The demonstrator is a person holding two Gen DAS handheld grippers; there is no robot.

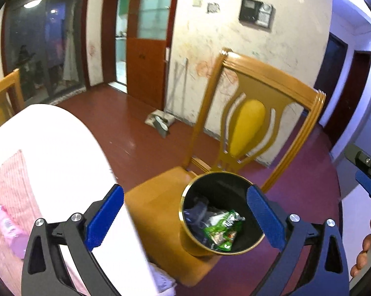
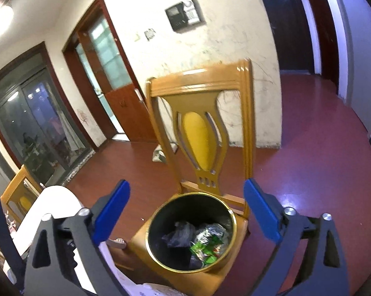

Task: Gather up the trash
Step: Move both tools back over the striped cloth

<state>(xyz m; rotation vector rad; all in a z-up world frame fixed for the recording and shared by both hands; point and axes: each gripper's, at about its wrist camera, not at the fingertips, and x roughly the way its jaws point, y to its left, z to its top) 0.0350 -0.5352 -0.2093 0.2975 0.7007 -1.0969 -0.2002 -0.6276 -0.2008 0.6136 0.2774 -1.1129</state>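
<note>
A gold-rimmed black trash bin (image 1: 222, 212) is seen standing on the seat of a wooden chair (image 1: 158, 192), and inside it a crumpled green wrapper (image 1: 222, 231) is lodged beside dark plastic scraps (image 2: 178, 231). Above the bin, the left gripper (image 1: 185, 222) is held spread wide with nothing between its blue pads, and the right gripper (image 2: 185, 214) is likewise held wide and empty. Left of the chair, a white bench (image 1: 49, 143) is glimpsed, with a pink bottle (image 1: 5, 224) lying on it.
</note>
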